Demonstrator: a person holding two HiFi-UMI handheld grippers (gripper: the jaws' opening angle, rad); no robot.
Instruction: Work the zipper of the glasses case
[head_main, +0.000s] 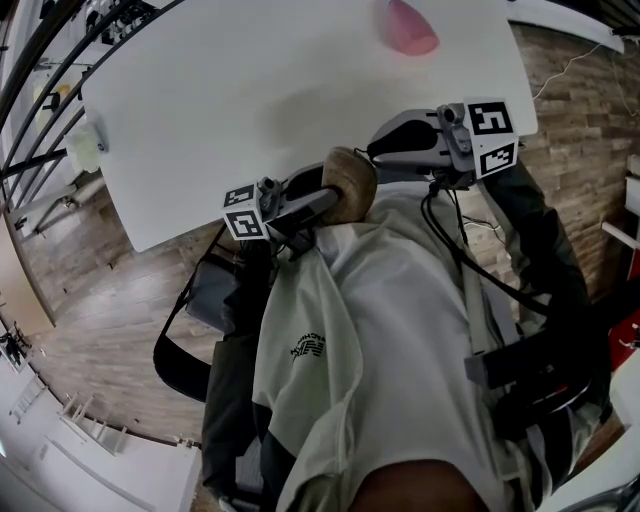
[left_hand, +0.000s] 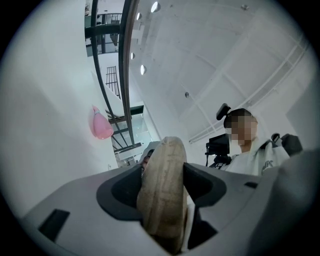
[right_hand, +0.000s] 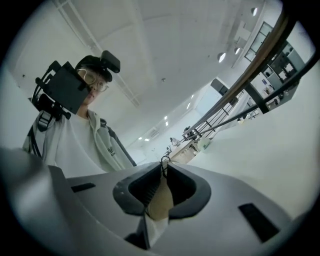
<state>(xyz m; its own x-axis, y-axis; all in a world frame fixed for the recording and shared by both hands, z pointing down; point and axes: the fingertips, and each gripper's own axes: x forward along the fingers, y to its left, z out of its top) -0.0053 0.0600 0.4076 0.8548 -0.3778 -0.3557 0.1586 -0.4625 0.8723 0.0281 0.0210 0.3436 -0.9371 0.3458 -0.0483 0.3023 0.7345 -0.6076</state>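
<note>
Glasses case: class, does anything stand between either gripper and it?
Nothing visible. The left gripper clamps the case; the right gripper is pinched on its zipper pull.

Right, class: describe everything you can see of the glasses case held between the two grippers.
The glasses case is a tan, rounded oval pouch with a coarse, woven-looking surface. It is held in the air by the near edge of the white table. The left gripper clamps it edge-on across its body. At its other side the right gripper is pinched shut on the small dark zipper pull. Whether the zipper is open cannot be told.
</note>
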